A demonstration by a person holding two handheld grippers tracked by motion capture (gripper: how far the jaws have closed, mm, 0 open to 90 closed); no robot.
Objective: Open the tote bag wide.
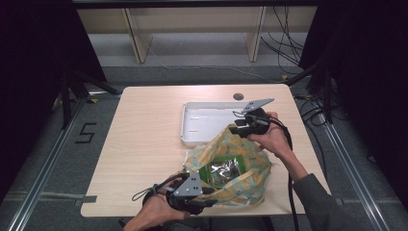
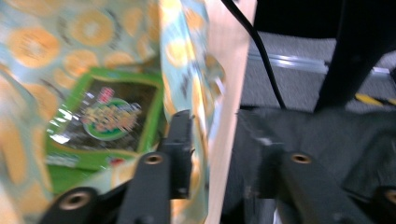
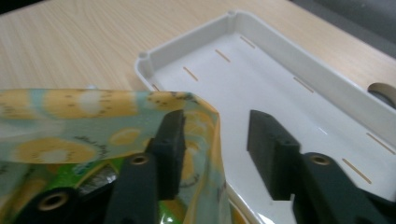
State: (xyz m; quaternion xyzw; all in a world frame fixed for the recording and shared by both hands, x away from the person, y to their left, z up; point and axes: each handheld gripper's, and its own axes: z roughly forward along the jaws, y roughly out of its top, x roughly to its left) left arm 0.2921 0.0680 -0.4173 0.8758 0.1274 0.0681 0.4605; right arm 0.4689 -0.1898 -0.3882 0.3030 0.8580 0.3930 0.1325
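A cloth bag [image 1: 250,161] printed with orange and kiwi slices lies open on the near right of the wooden table [image 1: 144,134]. Inside it is a green foil snack packet [image 1: 222,169], also seen as the packet [image 2: 107,116]. My left gripper [image 1: 211,196] is at the bag's near rim. In its own view the left gripper [image 2: 219,140] has its jaws apart, with the bag's edge [image 2: 196,93] against one jaw. My right gripper [image 1: 235,129] is at the far rim. The right gripper [image 3: 215,126] also stands open, the bag's rim [image 3: 201,116] between its jaws and slack.
A white, shallow tray [image 1: 192,120] sits just behind the bag, with its wall [image 3: 275,42] close to my right gripper. A round cable hole [image 1: 237,96] is at the table's far edge. Behind the table are wooden shelves [image 1: 192,29] and floor cables [image 1: 284,43].
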